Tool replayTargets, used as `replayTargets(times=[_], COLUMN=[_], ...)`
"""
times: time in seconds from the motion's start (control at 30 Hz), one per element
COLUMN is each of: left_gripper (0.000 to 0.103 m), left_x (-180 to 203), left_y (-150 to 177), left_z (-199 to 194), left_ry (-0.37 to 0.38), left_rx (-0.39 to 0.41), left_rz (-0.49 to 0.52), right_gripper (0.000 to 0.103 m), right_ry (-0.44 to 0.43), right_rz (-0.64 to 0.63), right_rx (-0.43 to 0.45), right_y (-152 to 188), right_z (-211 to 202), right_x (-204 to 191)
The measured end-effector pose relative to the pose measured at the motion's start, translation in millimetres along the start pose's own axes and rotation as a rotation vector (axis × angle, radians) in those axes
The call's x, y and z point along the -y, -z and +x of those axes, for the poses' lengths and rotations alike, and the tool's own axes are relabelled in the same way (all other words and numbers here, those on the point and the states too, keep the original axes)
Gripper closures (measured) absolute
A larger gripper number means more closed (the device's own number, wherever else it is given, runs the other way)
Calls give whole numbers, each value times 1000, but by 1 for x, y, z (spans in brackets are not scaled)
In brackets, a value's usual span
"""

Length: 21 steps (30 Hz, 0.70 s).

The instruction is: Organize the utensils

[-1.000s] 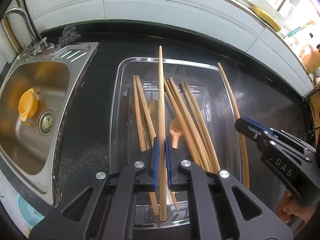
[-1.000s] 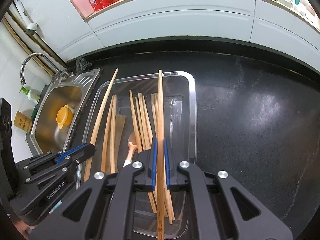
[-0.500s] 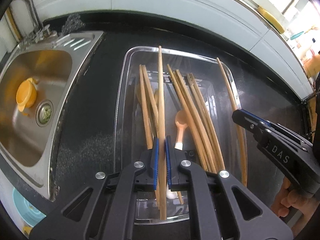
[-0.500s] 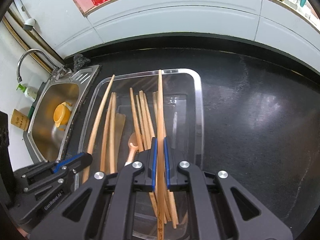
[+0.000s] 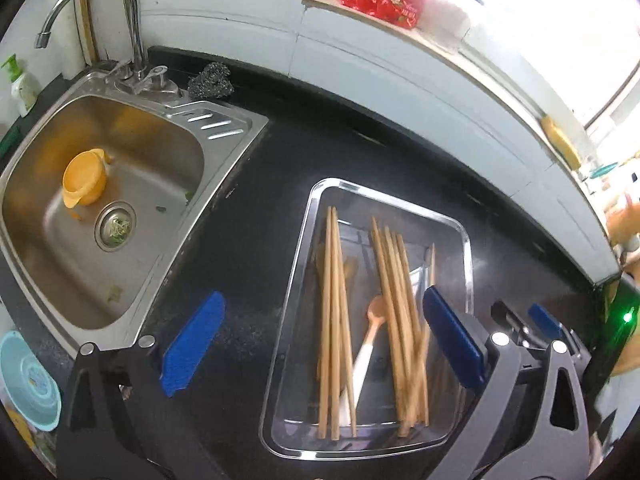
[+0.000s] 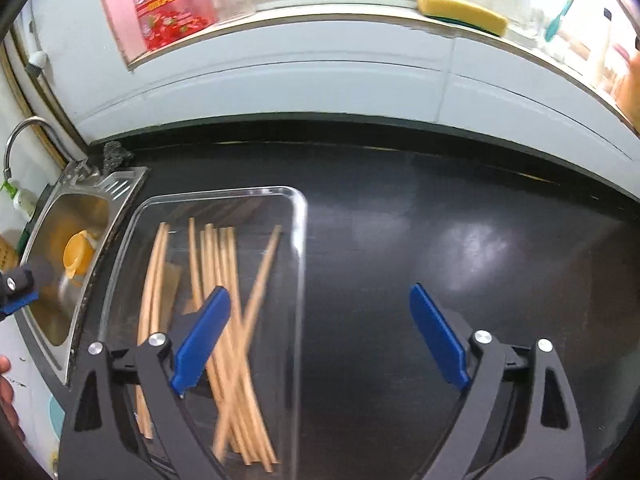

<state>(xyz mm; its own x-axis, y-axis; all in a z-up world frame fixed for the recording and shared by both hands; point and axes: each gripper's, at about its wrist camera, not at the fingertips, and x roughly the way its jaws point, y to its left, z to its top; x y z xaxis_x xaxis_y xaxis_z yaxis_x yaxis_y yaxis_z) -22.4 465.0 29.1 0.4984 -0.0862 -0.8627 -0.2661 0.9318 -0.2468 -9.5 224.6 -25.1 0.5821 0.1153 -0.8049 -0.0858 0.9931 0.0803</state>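
Observation:
A clear plastic tray (image 5: 308, 240) on the black counter holds several wooden chopsticks (image 5: 332, 320) and a wooden spoon with a white handle (image 5: 372, 332). My left gripper (image 5: 323, 294) hangs above the tray's near left part. Its jaws are opening wide, and nothing is pinched between the blue pads (image 5: 192, 344). My right gripper (image 6: 319, 290) hovers over the tray's right rim (image 6: 300, 240), jaws opening too, with nothing in them. A blurred chopstick (image 6: 260, 280) lies slanted across the pile (image 6: 224, 360). The right gripper (image 5: 536, 320) shows beside the tray in the left wrist view.
A steel sink (image 5: 224, 120) with an orange cup (image 5: 84, 178) and a faucet (image 5: 120, 0) lies left of the tray. A steel scourer (image 5: 210, 84) sits behind it. A light blue bowl (image 5: 24, 380) is at the near left. Bare black counter (image 6: 480, 280) stretches right.
Both grippers were each shut on a chopstick; both have opened and the chopsticks now lie in the tray. The left gripper rose and rolled, so the tray sits further right in its view.

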Motion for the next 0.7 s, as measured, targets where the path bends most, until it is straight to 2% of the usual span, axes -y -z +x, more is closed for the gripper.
replayTargets(times=[0.13, 0.33, 0.47, 0.7], left_gripper=[6, 6, 6, 6], left_x=[20, 61, 94, 172], left_y=[0, 14, 28, 60], left_z=[0, 4, 7, 26], left_ry=[0, 12, 39, 63], left_rx=[-1, -12, -26, -65], left_rz=[33, 135, 172, 248], right_gripper=[8, 8, 7, 7], right_ry=[-6, -3, 18, 74], right_rz=[13, 5, 33, 97], right_rx=[-9, -15, -19, -37], right_y=[6, 13, 20, 36], right_z=[-1, -10, -18, -32], right_x=[11, 30, 63, 148])
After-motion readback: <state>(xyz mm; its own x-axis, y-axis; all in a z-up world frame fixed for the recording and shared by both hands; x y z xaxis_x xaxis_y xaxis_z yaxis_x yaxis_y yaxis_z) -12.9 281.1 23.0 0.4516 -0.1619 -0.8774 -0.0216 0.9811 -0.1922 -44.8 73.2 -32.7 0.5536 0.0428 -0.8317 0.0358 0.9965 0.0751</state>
